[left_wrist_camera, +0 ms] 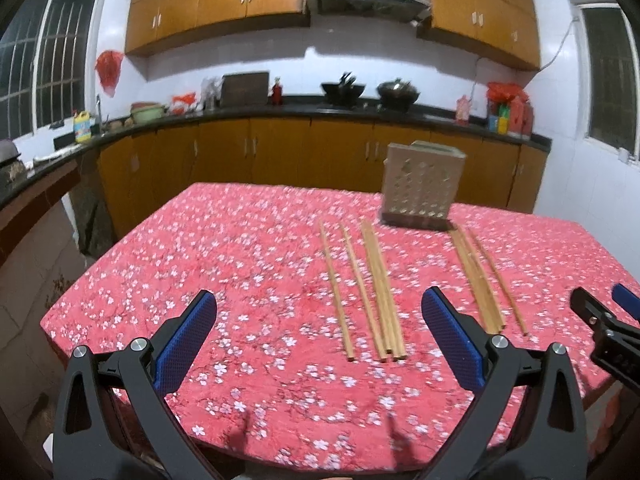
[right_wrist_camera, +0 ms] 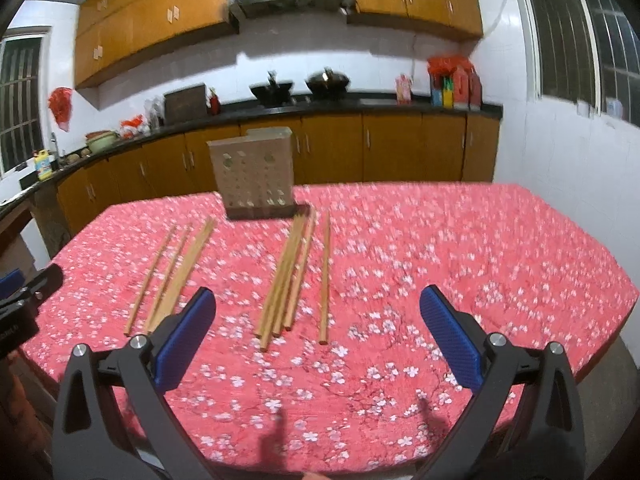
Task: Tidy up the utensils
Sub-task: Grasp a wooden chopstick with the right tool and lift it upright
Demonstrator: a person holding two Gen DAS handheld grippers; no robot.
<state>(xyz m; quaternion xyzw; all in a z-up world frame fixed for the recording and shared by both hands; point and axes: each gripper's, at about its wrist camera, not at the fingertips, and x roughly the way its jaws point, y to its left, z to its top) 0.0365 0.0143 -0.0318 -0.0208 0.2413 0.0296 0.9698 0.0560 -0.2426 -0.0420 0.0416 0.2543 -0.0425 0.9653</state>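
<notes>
Both grippers hover above the near edge of a table covered in a red floral cloth. The left gripper has its jaws wide apart and empty; the right gripper likewise stands spread with nothing between its blue pads. Wooden chopsticks lie flat on the cloth in two clusters: a left group and a right group, well apart from each other. A perforated utensil holder stands upright behind them, just beyond the far ends of the right group. Neither gripper touches any chopstick
</notes>
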